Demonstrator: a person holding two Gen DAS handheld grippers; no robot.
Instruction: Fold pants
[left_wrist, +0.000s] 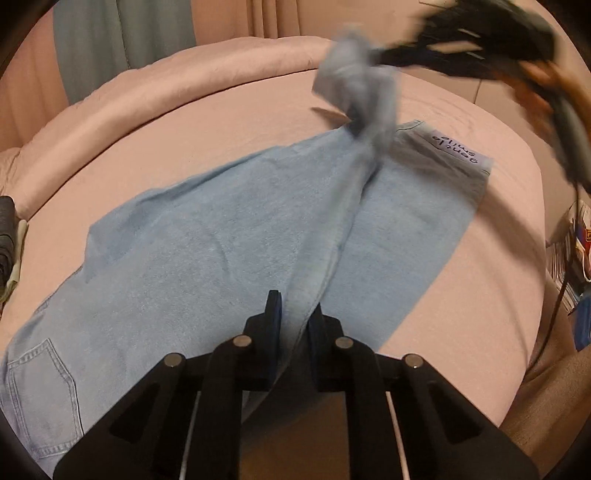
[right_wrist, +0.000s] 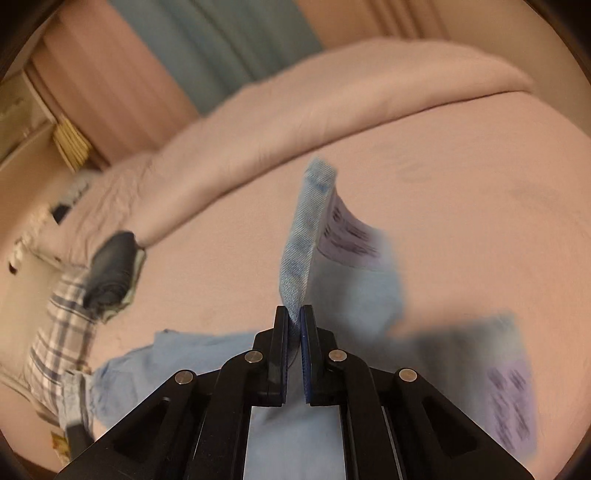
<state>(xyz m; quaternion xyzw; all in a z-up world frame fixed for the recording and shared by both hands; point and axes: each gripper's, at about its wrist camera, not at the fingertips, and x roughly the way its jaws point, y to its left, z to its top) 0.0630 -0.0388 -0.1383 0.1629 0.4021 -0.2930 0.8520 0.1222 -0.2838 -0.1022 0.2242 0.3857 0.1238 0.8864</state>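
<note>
Light blue pants (left_wrist: 207, 236) lie on a pink bed (left_wrist: 221, 122). Cloth is pinched in the left gripper (left_wrist: 295, 314) and right gripper (right_wrist: 294, 321); folding is barely begun.

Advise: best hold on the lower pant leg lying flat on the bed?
Grip the hem by the paper label, coming in low from the bed's open side. That leg lies flat, so only its free edge offers fabric to pinch. Both grippers, left and right, already pinch the upper leg.

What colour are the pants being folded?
Light blue denim pants, lying on pink bedding; shown best in the left wrist view.
</note>
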